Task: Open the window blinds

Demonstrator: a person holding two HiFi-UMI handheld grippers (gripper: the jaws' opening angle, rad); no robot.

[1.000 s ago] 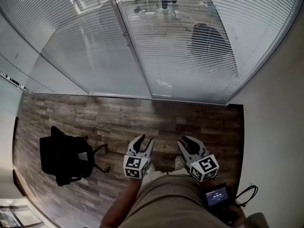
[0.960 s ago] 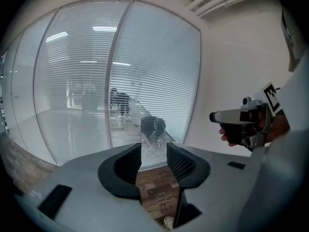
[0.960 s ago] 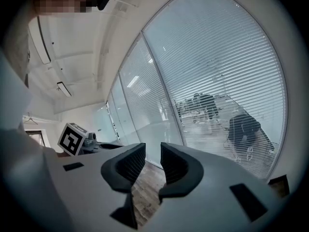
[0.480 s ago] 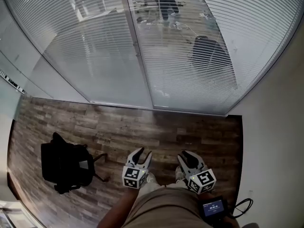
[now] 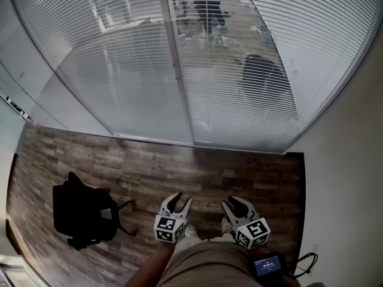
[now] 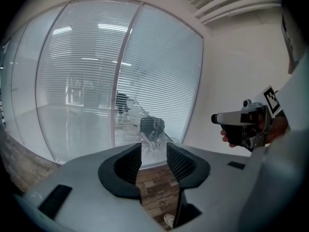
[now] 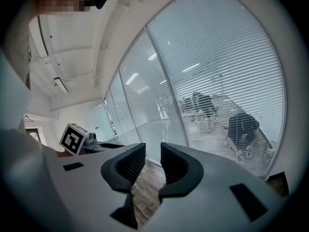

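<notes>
Both grippers sit lower in the head view than a second ago, and the bottom edge of the blinds has dropped toward them, so you're closing on the window. Left gripper point(image 5: 178, 200): jaws released, nothing between them. Right gripper point(image 5: 237, 204): same, parted and empty. Window blinds point(image 5: 108, 58) are straight ahead of both jaw pairs and well apart from them, with bare wooden floor point(image 5: 209, 172) between. Black backpack point(image 5: 81, 215) sits off to the left of the left jaws.

Step, as I read it: approach, no contact yet. Next move calls for finding the tilt wand or cord, then getting one jaw pair around it. I can't pick one out in any view. Could be near the mullion point(image 5: 177, 64) or a panel edge, but that's a guess.

Only the head view shows the backpack and the floor gap. Left gripper view adds your hand point(image 6: 229, 137) on the right gripper. Right gripper view adds the ceiling point(image 7: 111, 28) and the blinds' top edge, which the head view cuts off.
</notes>
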